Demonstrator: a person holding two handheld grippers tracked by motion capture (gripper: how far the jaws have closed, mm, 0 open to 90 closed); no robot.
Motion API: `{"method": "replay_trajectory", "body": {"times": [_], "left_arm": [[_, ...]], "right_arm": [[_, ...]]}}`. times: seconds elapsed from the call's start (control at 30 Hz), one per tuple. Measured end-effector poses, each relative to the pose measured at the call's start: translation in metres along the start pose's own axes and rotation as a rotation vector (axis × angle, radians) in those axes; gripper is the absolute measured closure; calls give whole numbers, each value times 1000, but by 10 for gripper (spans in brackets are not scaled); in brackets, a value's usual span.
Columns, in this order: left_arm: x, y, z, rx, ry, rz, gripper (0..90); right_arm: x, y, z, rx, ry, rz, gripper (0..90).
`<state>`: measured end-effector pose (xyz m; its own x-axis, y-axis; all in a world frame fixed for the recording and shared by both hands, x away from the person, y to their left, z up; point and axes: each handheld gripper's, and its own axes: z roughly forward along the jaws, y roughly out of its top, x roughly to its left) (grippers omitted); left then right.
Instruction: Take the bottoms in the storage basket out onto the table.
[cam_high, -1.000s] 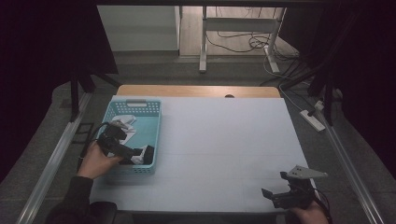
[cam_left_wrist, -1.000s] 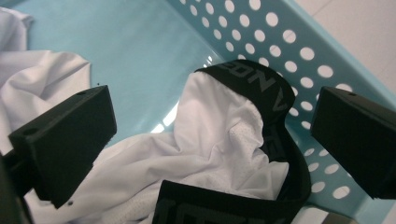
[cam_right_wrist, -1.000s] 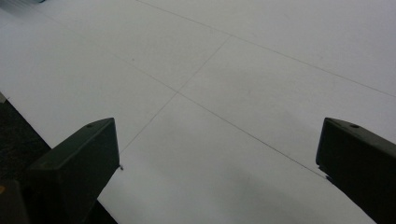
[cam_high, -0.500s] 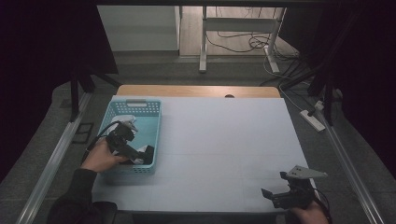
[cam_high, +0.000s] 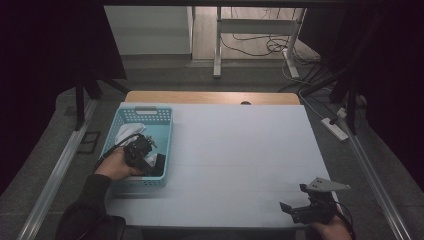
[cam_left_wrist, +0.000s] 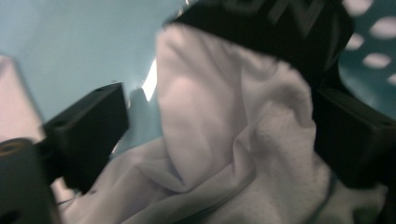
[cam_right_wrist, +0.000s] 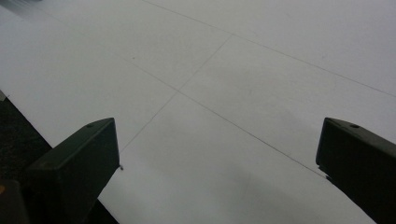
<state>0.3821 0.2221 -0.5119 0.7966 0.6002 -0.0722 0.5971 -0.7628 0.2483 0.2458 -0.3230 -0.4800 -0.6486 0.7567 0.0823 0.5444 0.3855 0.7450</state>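
A white tabletop (cam_high: 240, 150) is seen from above, with a light blue perforated plastic basket (cam_high: 162, 127) standing at its left edge. Inside the basket lies a crumpled white mesh cloth (cam_left_wrist: 224, 140), partly showing near the basket's far left corner in the high view. A person's left hand (cam_high: 114, 165) reaches into the near half of the basket with the left gripper (cam_high: 150, 161) pointing down among the contents. In the left gripper view, its two black jaws stand apart on either side of a raised fold of the white cloth, beside a black item with pale lettering (cam_left_wrist: 280, 23). The jaws have just been closing with the cloth between them; the right jaw touches the fabric, the left stands just clear. The right gripper (cam_high: 295, 210) rests at the near right corner of the tabletop, jaws wide apart and holding nothing, over bare white surface.
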Motion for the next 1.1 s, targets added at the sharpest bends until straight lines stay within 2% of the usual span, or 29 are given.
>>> {"method": "replay_trajectory", "body": {"times": [0.03,0.07,0.1,0.17,0.2,0.27,0.3,0.43,0.63,0.8,0.97,1.1], "left_arm": [[1,-1,-1,-11,-26,-7,264],[1,-1,-3,-21,-28,-3,264],[1,-2,-4,-24,-30,-9,365],[-1,-2,-6,-12,-3,-9,540],[-1,-2,-6,-13,-7,-13,540],[-1,-2,-9,-30,-5,-19,697],[-1,-1,-12,-52,18,-36,777],[1,-2,-18,-86,27,-68,796],[9,-7,-37,-199,54,-167,798],[19,-12,-55,-264,99,-248,798],[33,-16,-62,-285,158,-352,793],[45,-17,-55,-248,206,-399,766]], "right_arm": [[0,0,0,0,0,-3,0],[0,0,0,0,0,-3,0],[0,0,0,1,0,-3,0],[0,0,0,2,0,-6,0],[0,0,0,2,0,-6,0],[0,0,0,2,0,-7,0],[0,0,0,3,0,-8,0],[1,0,0,5,-1,-9,0],[1,0,1,6,-1,-9,0],[1,0,1,8,-2,-12,0],[1,0,1,8,-1,-10,0],[1,0,1,10,-1,-12,0]]}}
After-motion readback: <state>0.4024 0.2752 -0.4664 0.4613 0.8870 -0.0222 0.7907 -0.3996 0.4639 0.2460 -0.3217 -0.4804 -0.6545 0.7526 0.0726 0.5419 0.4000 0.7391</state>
